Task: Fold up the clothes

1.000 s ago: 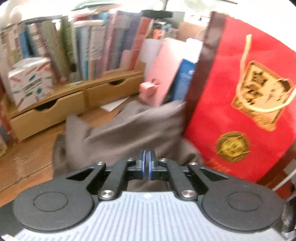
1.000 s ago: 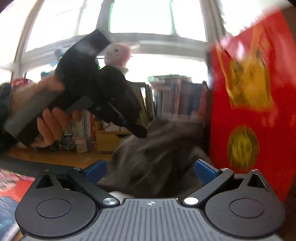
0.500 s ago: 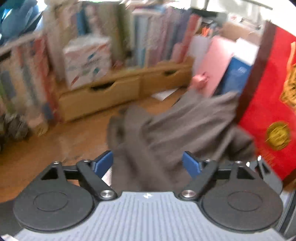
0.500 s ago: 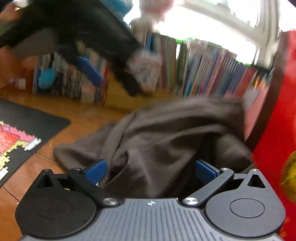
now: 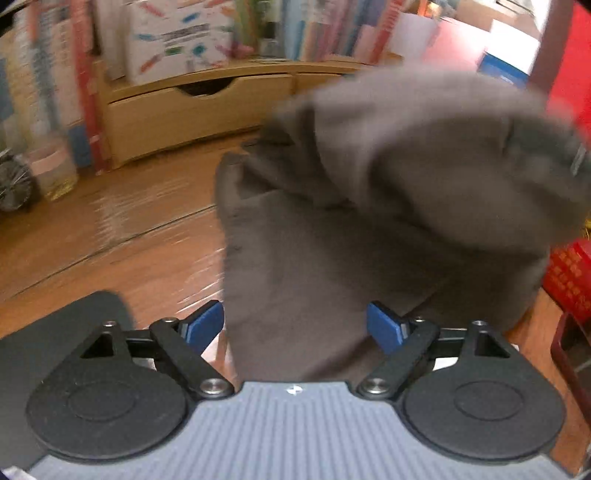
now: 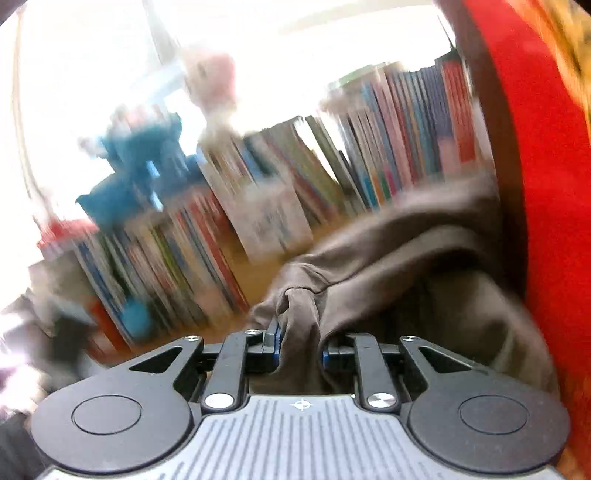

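A grey-brown garment (image 5: 369, 206) lies bunched on the wooden floor, its right side heaped up against a red gift bag (image 5: 569, 74). My left gripper (image 5: 295, 325) is open, its blue pads on either side of the garment's near end, not clamping it. In the right wrist view my right gripper (image 6: 300, 345) is shut on a bunched fold of the garment (image 6: 388, 266), which rises from the jaws and drapes right against the red bag (image 6: 546, 184). Both views are motion-blurred.
A wooden drawer unit (image 5: 199, 107) with a row of books (image 5: 258, 26) on top runs along the back. Books (image 6: 295, 192) also show in the right wrist view. A dark mat corner (image 5: 55, 332) lies at lower left, a red box (image 5: 569, 280) at right.
My left gripper opened and let go of the garment, then swung left. My right gripper closed on a fold of the garment and tilted upward.
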`<action>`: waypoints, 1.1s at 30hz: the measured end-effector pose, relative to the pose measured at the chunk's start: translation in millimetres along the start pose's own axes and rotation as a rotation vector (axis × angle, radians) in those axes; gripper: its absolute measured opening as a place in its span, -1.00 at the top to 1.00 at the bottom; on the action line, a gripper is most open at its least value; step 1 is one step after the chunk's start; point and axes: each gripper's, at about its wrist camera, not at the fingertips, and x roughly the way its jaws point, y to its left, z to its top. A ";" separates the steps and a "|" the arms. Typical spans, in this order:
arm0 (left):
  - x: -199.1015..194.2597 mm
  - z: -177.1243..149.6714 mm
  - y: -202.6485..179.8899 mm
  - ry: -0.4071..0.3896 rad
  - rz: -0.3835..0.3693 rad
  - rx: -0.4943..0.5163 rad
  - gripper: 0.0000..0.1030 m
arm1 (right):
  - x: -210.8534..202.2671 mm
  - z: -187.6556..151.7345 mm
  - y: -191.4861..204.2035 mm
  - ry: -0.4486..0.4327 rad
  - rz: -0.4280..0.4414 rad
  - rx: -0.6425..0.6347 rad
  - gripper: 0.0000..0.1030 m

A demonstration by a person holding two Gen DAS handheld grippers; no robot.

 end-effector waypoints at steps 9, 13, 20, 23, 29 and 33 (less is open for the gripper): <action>29.5 23.6 -53.8 -0.091 -0.011 0.106 -0.70 | -49.6 46.1 -10.0 -0.129 0.071 0.092 0.61; 26.9 26.5 -68.6 -0.164 -0.002 0.118 -0.70 | -52.8 43.3 -10.9 -0.121 0.069 0.073 0.61; 35.4 22.1 -77.2 -0.076 -0.010 0.183 0.60 | -49.1 30.3 -7.7 -0.093 0.081 0.091 0.61; 35.0 16.3 -63.1 -0.027 -0.044 0.134 1.00 | -45.2 35.2 4.5 -0.086 0.110 0.092 0.61; -17.8 10.3 -27.5 -0.095 -0.065 0.079 1.00 | -13.9 50.5 63.6 -0.062 0.296 0.103 0.61; -90.1 -3.5 16.1 -0.214 -0.027 0.013 1.00 | 4.3 57.2 137.2 -0.028 0.433 0.041 0.61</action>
